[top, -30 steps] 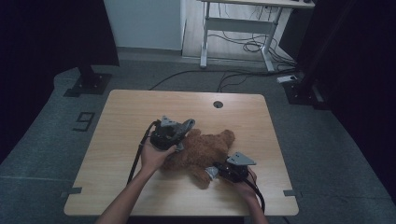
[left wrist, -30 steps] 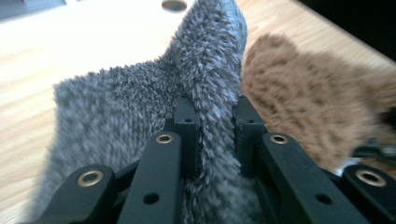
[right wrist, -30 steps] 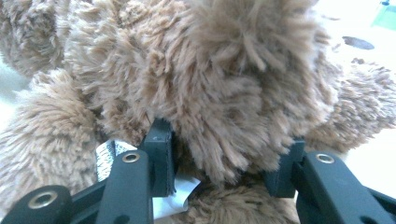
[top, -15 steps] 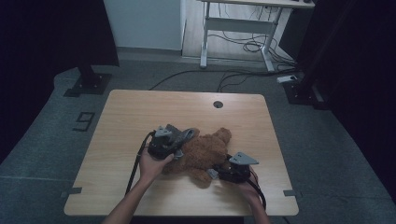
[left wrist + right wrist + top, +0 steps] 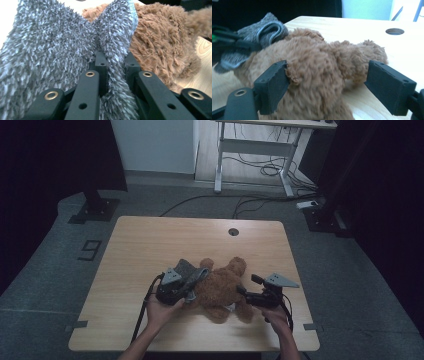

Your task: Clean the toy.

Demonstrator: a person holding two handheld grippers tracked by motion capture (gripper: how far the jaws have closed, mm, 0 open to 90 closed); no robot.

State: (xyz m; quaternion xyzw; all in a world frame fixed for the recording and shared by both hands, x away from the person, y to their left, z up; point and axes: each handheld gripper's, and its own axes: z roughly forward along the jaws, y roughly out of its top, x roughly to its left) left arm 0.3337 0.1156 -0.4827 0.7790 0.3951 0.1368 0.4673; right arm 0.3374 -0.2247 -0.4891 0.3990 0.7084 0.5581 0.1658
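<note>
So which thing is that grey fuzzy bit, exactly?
On the wooden table lies a brown teddy bear. The grey cloth rests against its left side, pinched in the left claw; it is shaggy and grey, not brown.

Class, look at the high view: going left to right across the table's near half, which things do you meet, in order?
Left tongs → grey fuzzy cloth → brown teddy bear → right tongs
</note>
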